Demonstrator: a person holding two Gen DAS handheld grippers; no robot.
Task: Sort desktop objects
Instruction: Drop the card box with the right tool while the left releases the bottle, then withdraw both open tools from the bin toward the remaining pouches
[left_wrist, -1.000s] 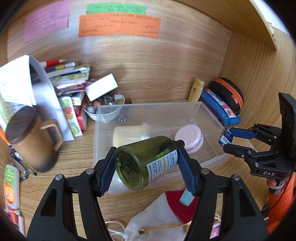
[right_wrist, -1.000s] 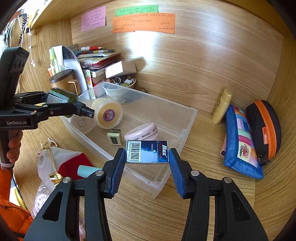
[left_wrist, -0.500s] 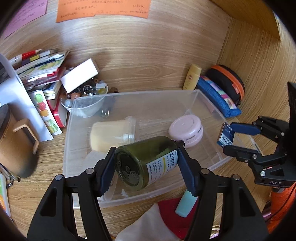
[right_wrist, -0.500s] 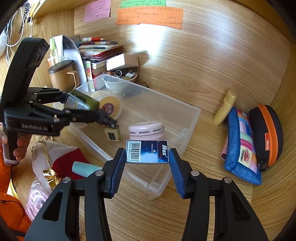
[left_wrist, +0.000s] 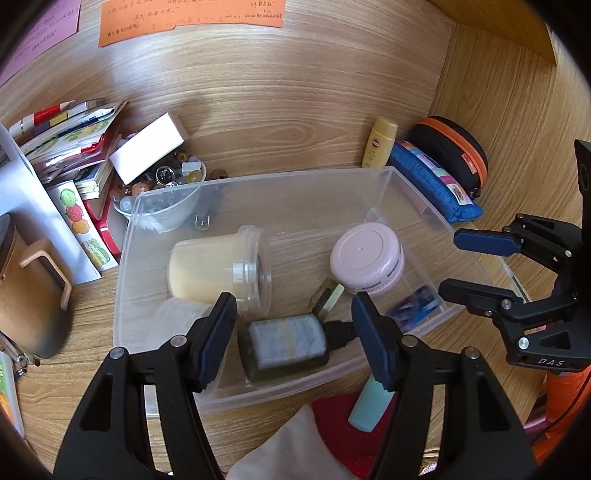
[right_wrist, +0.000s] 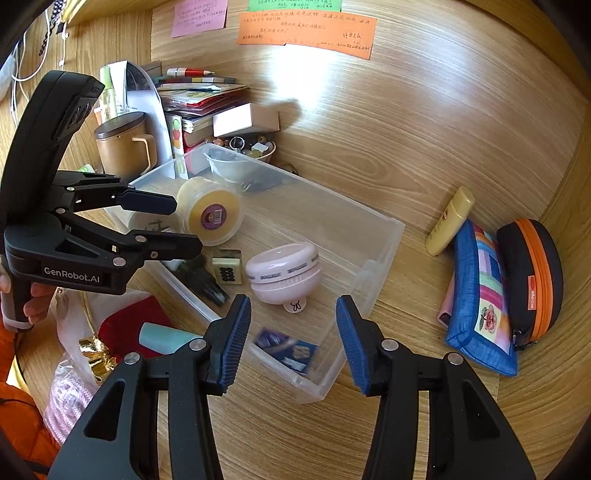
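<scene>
A: What is the left gripper (left_wrist: 293, 341) doing?

B: Its blue pads stand apart with nothing pressed between them. Below them the green bottle (left_wrist: 284, 347) lies on its side in the clear plastic bin (left_wrist: 125, 258), near the bin's front wall, with its dark cap toward the right.

A: And the right gripper (right_wrist: 293, 341)?

B: Also spread, gripping nothing. The small blue box (right_wrist: 288, 349) lies blurred in the bin's near corner, just under that gripper and clear of both pads.

A: What else sits in the bin?

B: A yellow tub (right_wrist: 212, 212) on its side, a pink round jar (right_wrist: 282, 271) and a small green-backed tile (right_wrist: 228, 271) between them. The tile lies close to the bottle's cap.

A: Where does the bin stand?

B: On the wooden counter (right_wrist: 406, 147). Behind it are a bowl of trinkets (left_wrist: 162, 181), a stack of booklets (left_wrist: 70, 147) and a brown mug (right_wrist: 123, 146). To its right lie a yellow tube (right_wrist: 448, 221), a blue pouch (right_wrist: 480, 299) and a black case with an orange zip (right_wrist: 532, 269).

A: Anything in front?

B: A pale teal tube (left_wrist: 371, 406) on red and white cloth (left_wrist: 332, 432). A person's hand (right_wrist: 35, 301) holds the left gripper's handle.
</scene>
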